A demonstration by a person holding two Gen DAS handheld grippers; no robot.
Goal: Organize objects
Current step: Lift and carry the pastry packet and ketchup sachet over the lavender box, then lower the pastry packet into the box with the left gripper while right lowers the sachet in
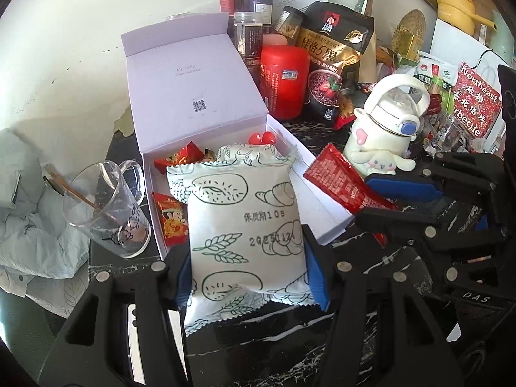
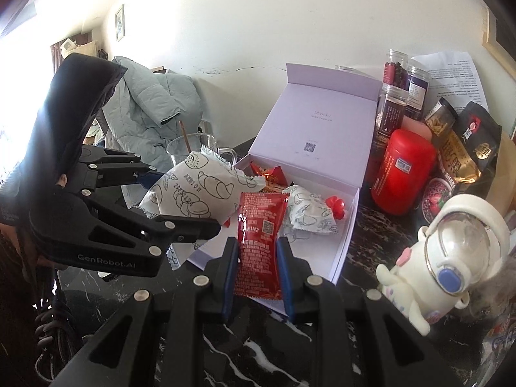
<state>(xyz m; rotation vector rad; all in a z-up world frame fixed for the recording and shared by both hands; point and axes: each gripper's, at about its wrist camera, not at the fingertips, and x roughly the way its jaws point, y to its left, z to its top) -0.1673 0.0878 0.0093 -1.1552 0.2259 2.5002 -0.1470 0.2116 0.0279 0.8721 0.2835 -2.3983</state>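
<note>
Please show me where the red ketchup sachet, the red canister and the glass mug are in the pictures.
red ketchup sachet point(image 2: 262, 242): right wrist view, printed middle between the pads.
red canister point(image 2: 401, 171): right wrist view, its side near the label.
glass mug point(image 1: 106, 206): left wrist view, its clear wall.

My left camera sits just behind my left tongs point(image 1: 248, 258), looking down along them, close above the open white box point(image 1: 200, 96) on the dark worktop point(image 1: 371, 258). My right camera looks likewise along my right tongs point(image 2: 258, 258), facing the same box point(image 2: 309, 135) from its other side. Both views share the box, the red canister point(image 1: 283, 80) point(image 2: 400, 171), and each other's tongs.
</note>
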